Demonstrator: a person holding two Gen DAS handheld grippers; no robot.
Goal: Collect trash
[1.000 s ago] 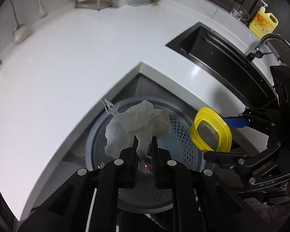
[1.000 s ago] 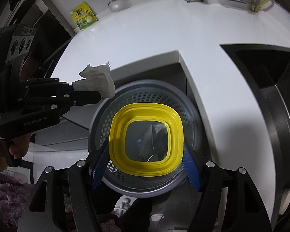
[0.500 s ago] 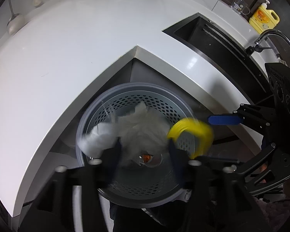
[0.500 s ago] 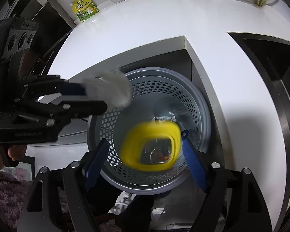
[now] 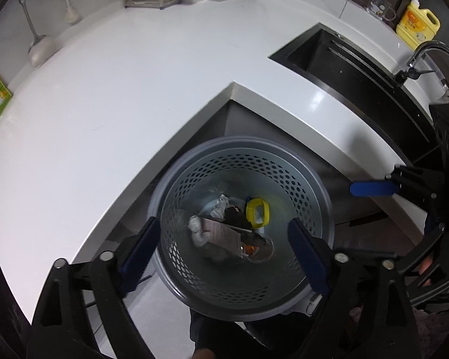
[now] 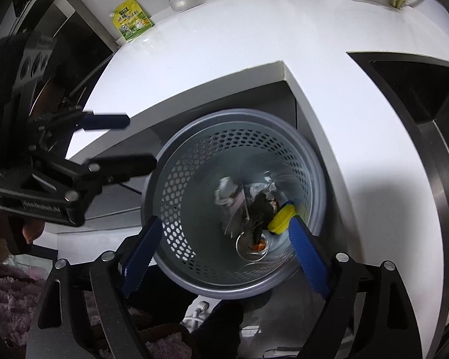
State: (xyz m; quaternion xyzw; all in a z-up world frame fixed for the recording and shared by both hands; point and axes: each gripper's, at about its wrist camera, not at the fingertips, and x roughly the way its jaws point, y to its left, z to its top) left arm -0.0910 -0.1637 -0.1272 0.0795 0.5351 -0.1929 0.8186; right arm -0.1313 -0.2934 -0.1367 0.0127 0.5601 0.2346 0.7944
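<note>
both sets of jaws stand wide apart with nothing between them. from where the left gripper looks, its blue pads frame the mouth of the grey perforated bin, one on each side of the rim, and the same holds for the right gripper over the bin in its own view.

down at the bottom of the bin lies the trash. the yellow lid sits toward the right side, tipped up against the heap so its open square faces partly upward; in the right wrist view the yellow lid shows mostly edge-on, its long side running down-left to up-right, just beside the right pad. the crumpled white tissue lies to the left of it, bunched with no clear long axis, and touches a flat printed paper that slants from upper left to lower right. the tissue shows pale and blurred in the right wrist view.

both grippers point steeply downward into the bin, side by side. the left one appears in the right wrist view at the left edge, fingers reaching toward the rim and a hand wrapped round its handle. the bin stands in the inner corner of the white counter, with the black sink off to the right.
</note>
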